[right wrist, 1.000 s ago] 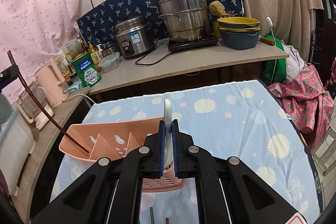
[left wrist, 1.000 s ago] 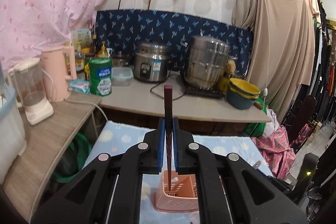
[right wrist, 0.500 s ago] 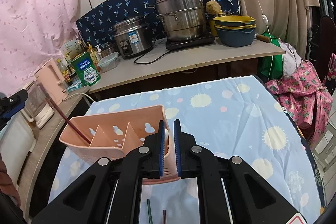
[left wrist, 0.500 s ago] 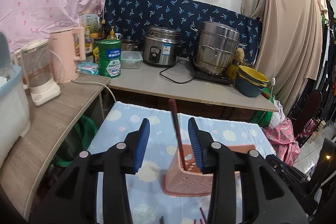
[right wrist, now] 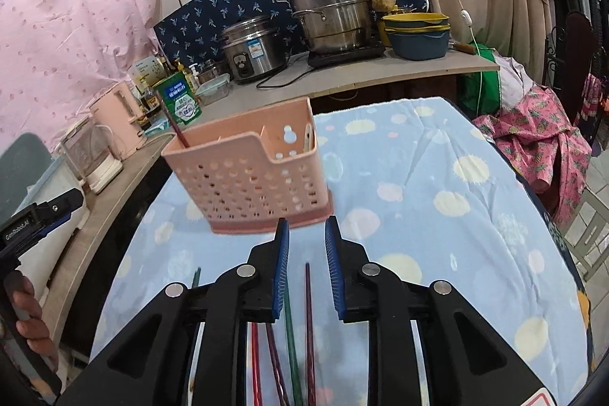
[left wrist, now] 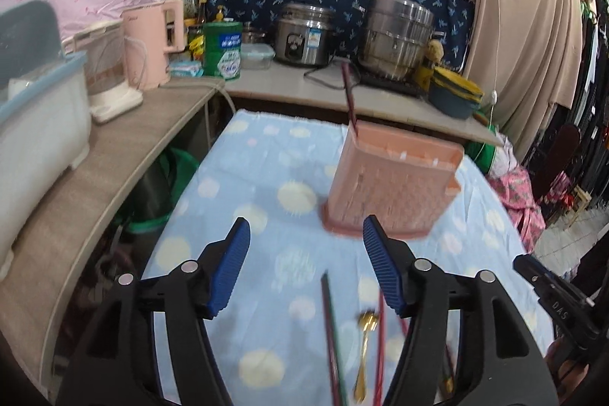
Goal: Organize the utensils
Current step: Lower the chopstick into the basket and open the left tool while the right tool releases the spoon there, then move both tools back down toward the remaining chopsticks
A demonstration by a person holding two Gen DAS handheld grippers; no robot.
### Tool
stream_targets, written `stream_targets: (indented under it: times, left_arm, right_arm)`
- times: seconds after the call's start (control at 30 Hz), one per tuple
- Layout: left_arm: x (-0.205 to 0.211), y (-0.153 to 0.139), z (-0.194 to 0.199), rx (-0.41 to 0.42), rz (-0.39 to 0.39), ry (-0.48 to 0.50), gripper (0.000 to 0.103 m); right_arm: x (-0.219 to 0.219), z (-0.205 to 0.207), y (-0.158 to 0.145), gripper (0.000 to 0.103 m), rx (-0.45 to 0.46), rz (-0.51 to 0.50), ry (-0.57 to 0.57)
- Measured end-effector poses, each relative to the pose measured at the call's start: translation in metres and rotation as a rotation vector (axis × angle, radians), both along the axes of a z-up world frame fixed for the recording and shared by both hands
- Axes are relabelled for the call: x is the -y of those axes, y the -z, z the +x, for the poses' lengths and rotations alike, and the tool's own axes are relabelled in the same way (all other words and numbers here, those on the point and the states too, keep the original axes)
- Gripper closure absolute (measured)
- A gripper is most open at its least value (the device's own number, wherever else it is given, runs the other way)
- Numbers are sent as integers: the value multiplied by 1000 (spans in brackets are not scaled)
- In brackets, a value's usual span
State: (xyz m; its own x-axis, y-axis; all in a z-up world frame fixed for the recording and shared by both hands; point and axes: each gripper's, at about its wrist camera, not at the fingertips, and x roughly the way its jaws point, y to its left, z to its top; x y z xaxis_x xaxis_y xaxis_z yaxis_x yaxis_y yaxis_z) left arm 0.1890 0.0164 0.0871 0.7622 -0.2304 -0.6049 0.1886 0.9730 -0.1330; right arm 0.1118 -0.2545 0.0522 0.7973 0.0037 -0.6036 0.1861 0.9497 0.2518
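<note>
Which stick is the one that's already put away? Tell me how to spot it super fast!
Find the blue tablecloth with pale dots, then the pink basket full of holes standing on it. At the basket's left end, one dark red chopstick pokes up out of the top, leaning. It is the only stick standing up; the other chopsticks lie flat on the cloth, nearer the claws.

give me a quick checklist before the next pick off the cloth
1. Left gripper empty, jaws opening: ok.
2. Right gripper empty, jaws opening: ok.
3. Holder upright on the cloth: ok.
4. Dark chopstick standing in the holder's end compartment: ok.
5. Chopsticks lying loose on the cloth below the right gripper: ok.
6. Gold spoon free to pick: cannot tell, blurred.
</note>
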Motion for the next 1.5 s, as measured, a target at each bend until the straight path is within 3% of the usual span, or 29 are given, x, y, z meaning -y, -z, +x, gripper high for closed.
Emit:
stream_targets:
  times: [0.23, 0.63, 0.93, 1.1, 1.5]
  left_arm:
    - [-18, 60, -50, -129, 16, -20, 44]
    - [-2, 121, -111, -272, 64, 57, 44]
    - [11, 134, -132, -284, 114, 113, 44]
    - [7, 137, -133, -275, 137, 99, 44]
    - [-6, 135, -116, -288, 112, 44, 44]
  right_arm:
    - [-20, -61, 41, 83, -104, -3, -12]
    - [-29, -119, 85, 83, -191, 56, 9]
    - [-35, -127, 91, 82, -198, 67, -3]
    - [-37, -125, 91, 82, -202, 68, -11]
    - [-40, -116, 95, 83, -212, 53, -24]
